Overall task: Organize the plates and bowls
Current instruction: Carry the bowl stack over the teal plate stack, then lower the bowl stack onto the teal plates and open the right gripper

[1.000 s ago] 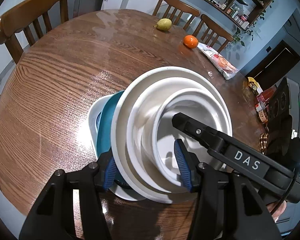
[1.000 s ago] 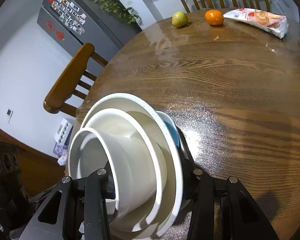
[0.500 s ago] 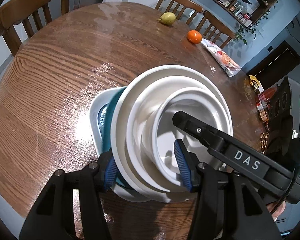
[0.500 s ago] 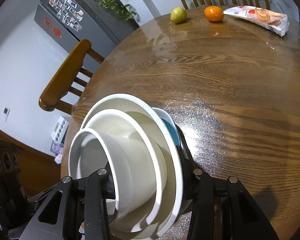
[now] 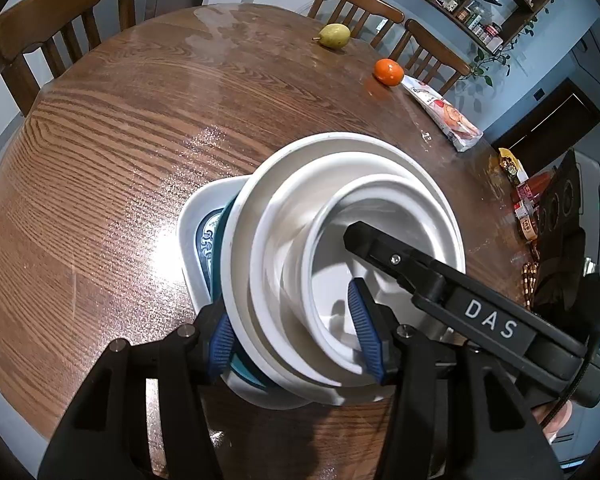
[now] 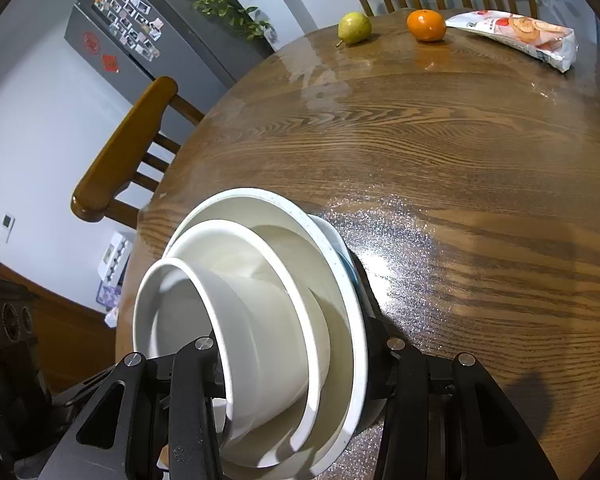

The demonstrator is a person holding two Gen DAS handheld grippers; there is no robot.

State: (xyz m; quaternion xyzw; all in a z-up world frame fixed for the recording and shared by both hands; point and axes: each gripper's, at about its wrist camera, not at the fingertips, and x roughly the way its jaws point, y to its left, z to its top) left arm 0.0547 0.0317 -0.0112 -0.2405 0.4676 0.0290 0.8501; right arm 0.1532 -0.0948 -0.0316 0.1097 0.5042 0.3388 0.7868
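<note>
Fingers of our left gripper [image 5: 296, 334] clamp the stack of bowls and plates [image 5: 340, 264] across its near rim, blue pads [image 5: 364, 332] outside and inside. Our right gripper [image 6: 296, 364] clasps the same stack [image 6: 260, 320] from the opposite side; its pads are hidden behind the crockery. We note the stack tipped on edge over the wooden table [image 5: 120, 140], openings facing sideways. Lower plates, one teal [image 5: 220, 240], barely show. Pear [image 5: 334, 35], orange [image 5: 388, 72] and snack packet [image 5: 444, 112] lie well apart.
</note>
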